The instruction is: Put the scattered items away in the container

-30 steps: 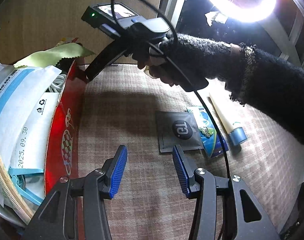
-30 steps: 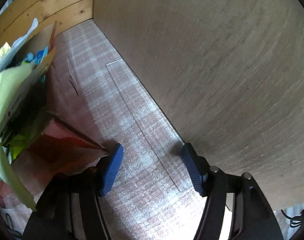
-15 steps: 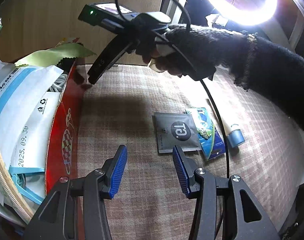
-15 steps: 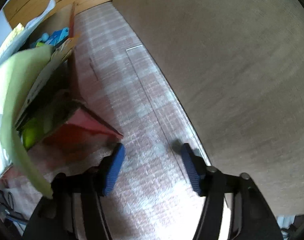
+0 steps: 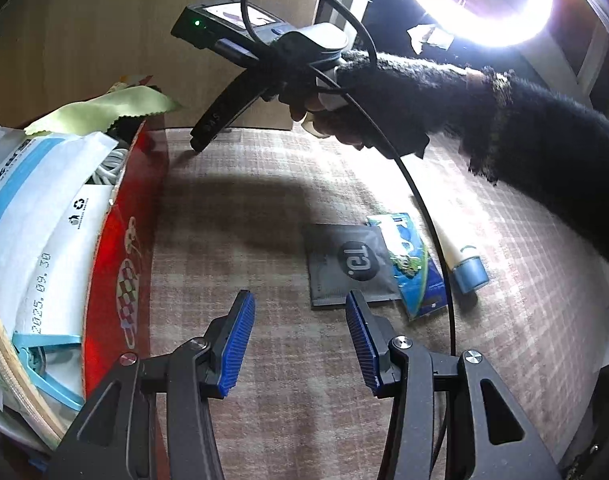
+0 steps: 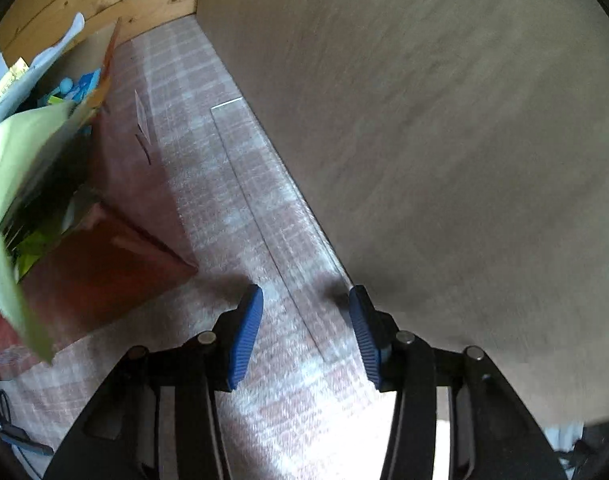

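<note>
On the checked cloth worktop [image 5: 244, 216], a flat grey packet [image 5: 346, 264], shiny blue packet [image 5: 408, 264] and tube [image 5: 460, 256] are seen beyond the spread, empty left tool [image 5: 298, 344]. The red box [image 5: 120, 264] is packed full. The right tool [image 6: 304, 336] is spread too.

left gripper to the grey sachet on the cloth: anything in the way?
Nothing visible blocks it. The left gripper is open and empty, and the grey sachet lies flat just ahead of its right finger on bare tablecloth. A blue packet overlaps the sachet's far edge, and a black cable crosses beyond.
</note>
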A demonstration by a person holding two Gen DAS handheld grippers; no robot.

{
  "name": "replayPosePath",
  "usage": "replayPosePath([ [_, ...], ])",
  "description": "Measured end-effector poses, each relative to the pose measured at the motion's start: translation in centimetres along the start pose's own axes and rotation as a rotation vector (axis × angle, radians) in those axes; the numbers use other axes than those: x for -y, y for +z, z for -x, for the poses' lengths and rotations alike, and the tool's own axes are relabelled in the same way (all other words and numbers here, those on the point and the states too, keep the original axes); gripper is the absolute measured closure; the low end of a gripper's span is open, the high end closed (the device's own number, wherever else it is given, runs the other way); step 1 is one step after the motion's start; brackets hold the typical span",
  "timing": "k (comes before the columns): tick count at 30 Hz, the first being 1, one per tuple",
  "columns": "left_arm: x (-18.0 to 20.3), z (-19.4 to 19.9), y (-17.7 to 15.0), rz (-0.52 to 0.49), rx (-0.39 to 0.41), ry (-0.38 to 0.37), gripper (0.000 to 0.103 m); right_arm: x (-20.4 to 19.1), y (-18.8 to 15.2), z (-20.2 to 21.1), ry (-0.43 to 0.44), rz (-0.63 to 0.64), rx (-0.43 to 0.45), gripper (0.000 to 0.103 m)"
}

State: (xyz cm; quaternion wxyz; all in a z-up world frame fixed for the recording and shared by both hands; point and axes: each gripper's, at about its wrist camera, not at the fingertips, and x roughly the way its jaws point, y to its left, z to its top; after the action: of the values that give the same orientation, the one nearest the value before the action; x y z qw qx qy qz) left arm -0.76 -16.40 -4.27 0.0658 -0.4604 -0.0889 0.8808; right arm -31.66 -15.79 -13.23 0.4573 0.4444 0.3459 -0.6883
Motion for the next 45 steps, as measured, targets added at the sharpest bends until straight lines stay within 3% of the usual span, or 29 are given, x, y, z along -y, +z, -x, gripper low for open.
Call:
replayPosePath([
  [6,-0.1,0.3,0.1,0.007,0.005,-0.011,0.058,-1.0,2.7,-0.6,0.027,0.067,-0.074,0.059],
  [9,-0.1,0.2,0.1,0.006,0.001,-0.013,0.058,-1.4,3.1,-0.5,0.094,0.091,-0.149,0.050],
  [11,0.0,0.1,0.1,0.004,0.000,-0.013,0.058,-1.8,3.0,-0.2,0.145,0.096,-0.186,0.051],
  [16,0.1,0.6,0.1,0.007,0.016,-0.016,0.058,1.5,0.6,2.3,0.126,-0.175,-0.045,0.053],
  [22,0.2,0.5,0.2,0.007,0.012,-0.026,0.058,3.4,-3.8,3.6,0.063,-0.323,0.034,0.053],
  [25,0.4,0.5,0.2,-0.004,0.010,-0.027,0.058,4.0,-3.7,2.8,0.099,-0.351,0.035,0.053],
  [28,0.3,0.4,0.3,-0.001,0.011,-0.021,0.058,1.4,-2.2,-1.3,0.103,-0.345,0.060,0.051],
  [32,0.2,0.3,0.2,-0.002,0.012,-0.001,0.058,1.7,-4.1,0.7,0.248,-0.305,0.021,0.051],
  [37,0.1,0.3,0.3,0.008,0.019,0.018,0.060,2.0,-2.5,1.1,0.123,-0.283,0.075,0.051],
  [42,-0.2,0.5,0.2,0.009,0.013,0.027,0.073,2.4,-1.9,0.2,0.081,-0.240,0.050,0.051],
  [45,-0.4,0.6,0.2,0.013,0.013,0.023,0.073,2.4,-1.9,-0.2,0.061,-0.207,0.030,0.050],
])
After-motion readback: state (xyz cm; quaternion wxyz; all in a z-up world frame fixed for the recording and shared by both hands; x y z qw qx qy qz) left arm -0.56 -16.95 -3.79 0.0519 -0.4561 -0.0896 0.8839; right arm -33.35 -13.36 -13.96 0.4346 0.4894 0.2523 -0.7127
